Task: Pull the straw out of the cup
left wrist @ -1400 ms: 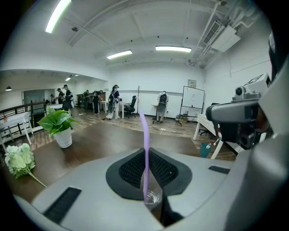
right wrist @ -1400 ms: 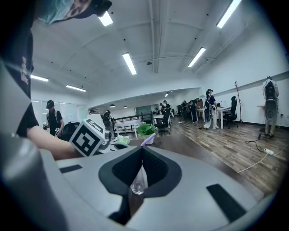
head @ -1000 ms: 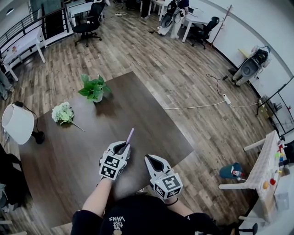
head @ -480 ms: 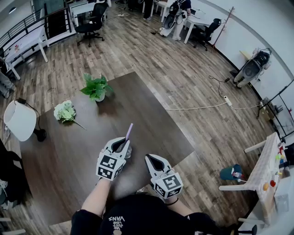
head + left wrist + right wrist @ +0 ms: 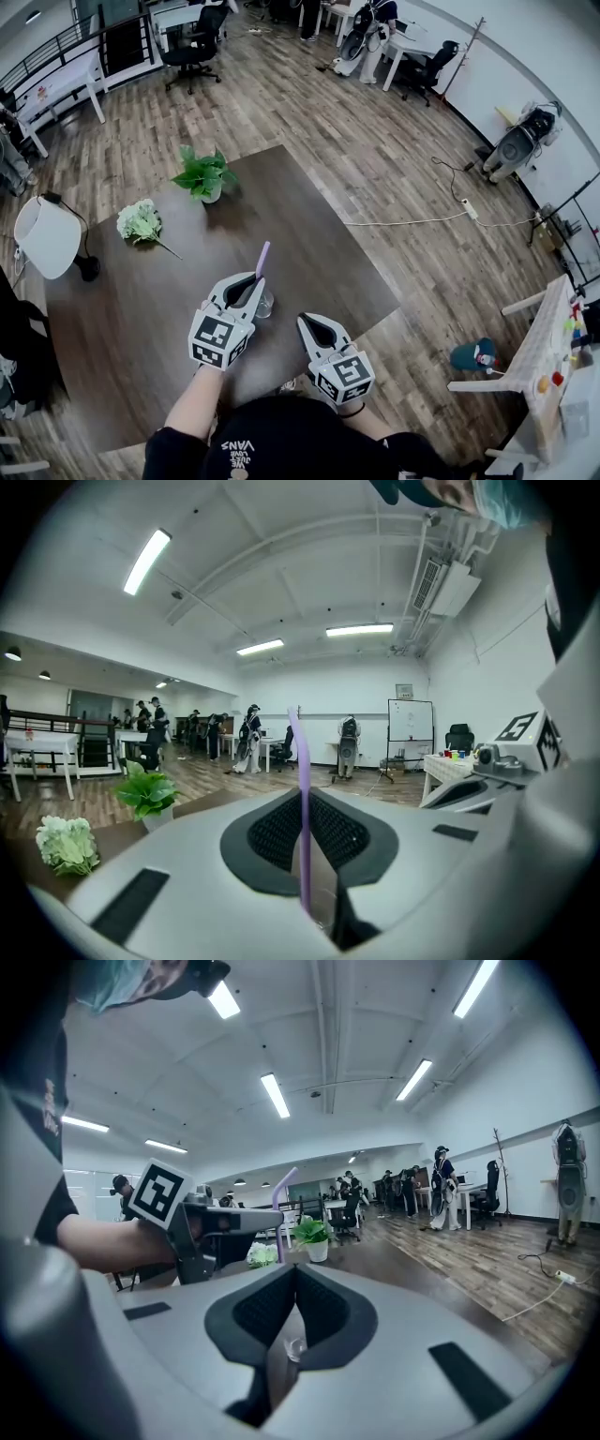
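My left gripper is shut on a purple straw, which stands up above its jaws. In the left gripper view the straw runs straight up between the pads of the left gripper; its lower end is hidden behind the jaws. A small clear cup stands on the dark table just below and right of the left gripper's tips. My right gripper hovers a little right of the cup, jaws together and empty. The right gripper view shows the right gripper, the left gripper and the straw.
A potted green plant and a bunch of white flowers sit at the table's far side. A white lamp shade stands at the left edge. The table's right edge drops to wooden floor close by the right gripper.
My left gripper has risen with the straw in it, and the clear cup has come into view below its tips. The right gripper has stayed put.
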